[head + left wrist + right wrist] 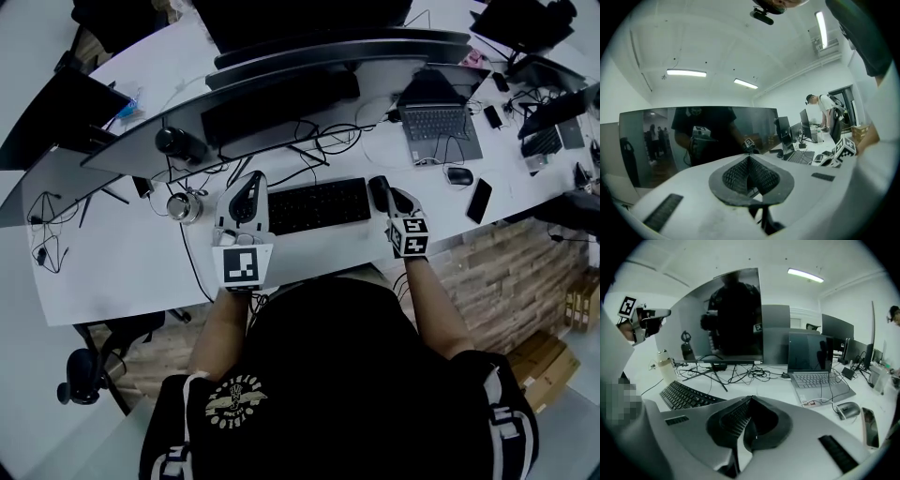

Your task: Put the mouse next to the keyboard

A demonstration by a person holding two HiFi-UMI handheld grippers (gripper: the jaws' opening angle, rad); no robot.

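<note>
The dark mouse (459, 175) lies on the white desk to the right, just in front of the open laptop (439, 120); the right gripper view has it at the right as mouse (847, 409). The black keyboard (319, 204) sits in the middle, between my two grippers. My right gripper (379, 186) hovers at the keyboard's right end, shut and empty, well left of the mouse. My left gripper (250, 183) is at the keyboard's left end, tilted up toward the monitor, its jaws together with nothing in them. Keyboard (686, 395) shows left of the right gripper (749, 400).
A curved monitor (281, 103) stands behind the keyboard over tangled cables (323, 141). A phone (479, 200) lies near the desk's front edge right of the mouse. A bottle (665, 365) and a metal cup (185, 206) stand left of the keyboard. More screens fill the far right.
</note>
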